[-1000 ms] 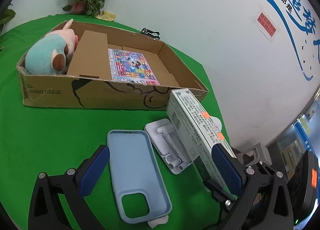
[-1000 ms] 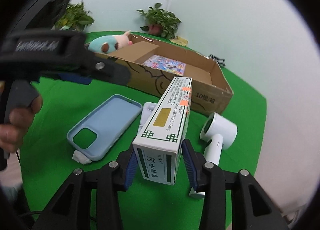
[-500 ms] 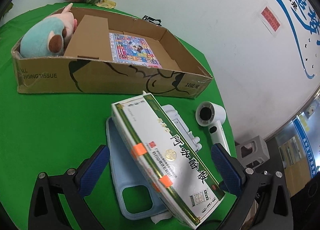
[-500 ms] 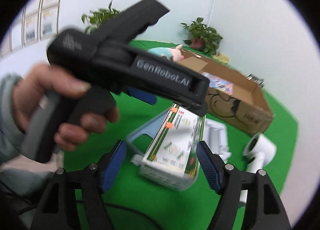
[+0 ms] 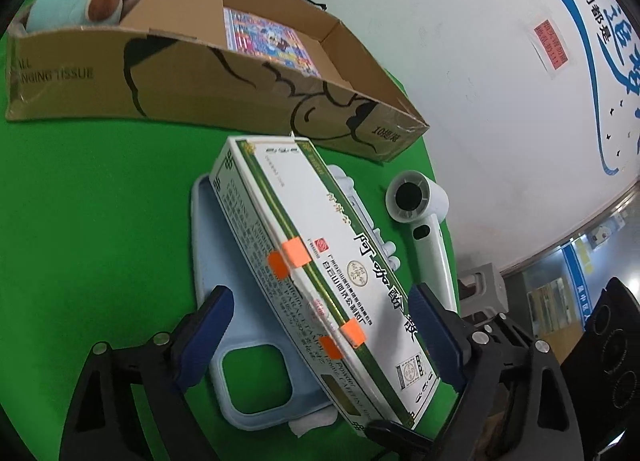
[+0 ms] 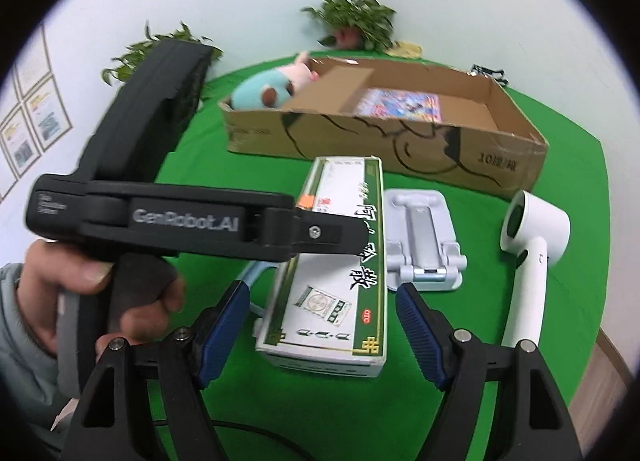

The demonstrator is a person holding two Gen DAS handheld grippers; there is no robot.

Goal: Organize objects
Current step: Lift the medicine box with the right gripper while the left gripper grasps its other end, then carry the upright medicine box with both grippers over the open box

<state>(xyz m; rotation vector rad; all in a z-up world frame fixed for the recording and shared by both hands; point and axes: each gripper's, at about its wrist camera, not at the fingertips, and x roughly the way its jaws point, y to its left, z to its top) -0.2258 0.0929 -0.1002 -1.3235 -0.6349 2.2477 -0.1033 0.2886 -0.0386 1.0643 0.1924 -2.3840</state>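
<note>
Medicine box (image 5: 320,261) lies atop phone case (image 5: 224,273), just beside phone stand (image 6: 424,237); no gap for fingers between them. Hair dryer (image 6: 528,245) near tabletop's right edge, green strip free between it and stand. Cardboard box (image 6: 400,141) walls off far side. Left gripper (image 6: 160,217) body blocks near-left approach. Bare tabletop (image 5: 88,197) left of case.

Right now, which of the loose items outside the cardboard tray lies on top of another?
The green-trimmed medicine box: it rests across the blue phone case. The white stand and dryer lie on the cloth.
</note>
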